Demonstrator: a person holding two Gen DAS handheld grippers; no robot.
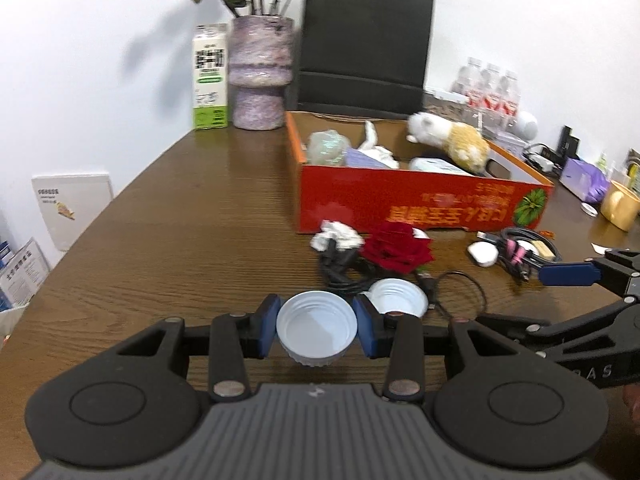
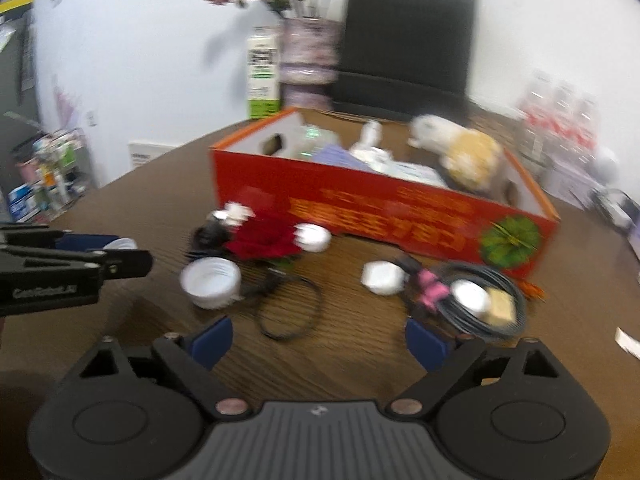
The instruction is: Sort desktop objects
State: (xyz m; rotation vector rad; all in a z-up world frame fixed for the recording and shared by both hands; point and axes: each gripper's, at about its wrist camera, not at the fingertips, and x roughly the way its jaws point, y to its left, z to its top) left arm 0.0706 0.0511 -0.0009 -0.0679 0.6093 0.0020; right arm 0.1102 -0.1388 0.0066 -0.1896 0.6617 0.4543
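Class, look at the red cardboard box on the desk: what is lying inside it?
Inside the red cardboard box lie a white-and-tan plush toy, a crumpled iridescent wrapper, a lilac packet and white items. Its front wall hides whatever lies lower down.

The whole right wrist view is motion-smeared: the print on the red box (image 2: 384,216) cannot be read, and the shelf (image 2: 52,172) at the left edge is a jumble. In the left wrist view the right gripper (image 1: 568,274) is cut by the frame's right edge, and the yellow mug (image 1: 620,204) partly too.
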